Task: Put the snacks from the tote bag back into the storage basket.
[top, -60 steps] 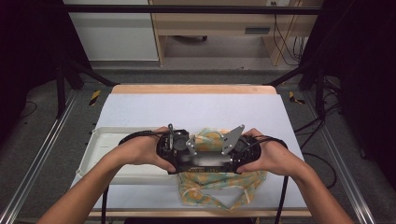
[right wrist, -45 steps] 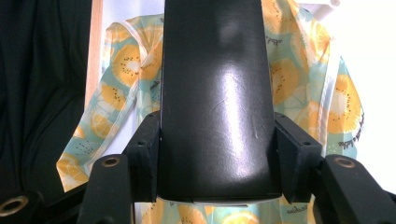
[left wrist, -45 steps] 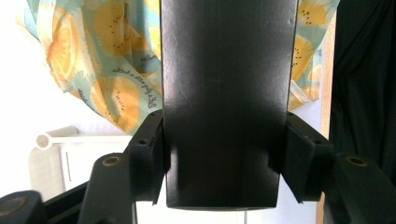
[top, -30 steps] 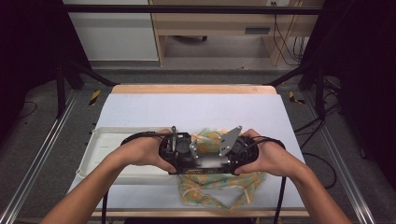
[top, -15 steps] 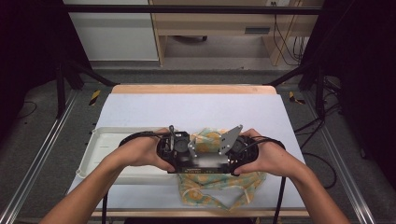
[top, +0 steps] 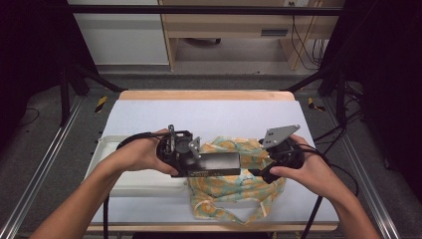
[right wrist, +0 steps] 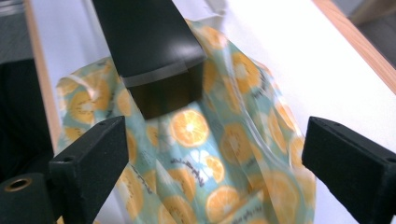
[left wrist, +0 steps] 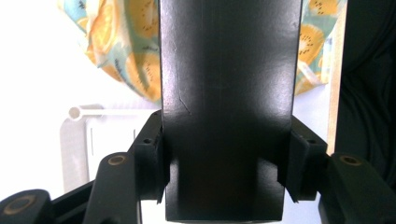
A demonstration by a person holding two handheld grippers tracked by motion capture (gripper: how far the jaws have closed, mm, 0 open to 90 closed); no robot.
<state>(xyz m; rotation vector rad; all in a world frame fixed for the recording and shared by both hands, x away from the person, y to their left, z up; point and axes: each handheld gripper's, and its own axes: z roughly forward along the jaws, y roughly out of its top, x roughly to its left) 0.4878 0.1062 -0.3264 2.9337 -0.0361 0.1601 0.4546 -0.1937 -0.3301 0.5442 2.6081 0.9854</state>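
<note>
A long black box (top: 214, 163) hangs level over a fruit-print bag (top: 234, 191) at the table's front. My left gripper (top: 198, 162) is shut on the box's left end. In the left gripper view both pads (left wrist: 152, 154) press the sides of the box (left wrist: 229, 93). My right gripper (top: 260, 172) stands apart from the box's right end. Its jaws have just been opening and hold nothing. In the right gripper view the right gripper (right wrist: 215, 149) gapes wide, with the box's end (right wrist: 149, 46) ahead and the bag (right wrist: 210, 186) below.
A white tray (top: 107, 164) lies at the front left on the white table cover (top: 209, 112), under my left hand. The bag's handles trail toward the wooden front edge (top: 164, 228). Metal rails run along both sides of the table.
The right gripper let go of the box's right end, opened wide and drew off to the right. The left gripper kept its hold on the box.
</note>
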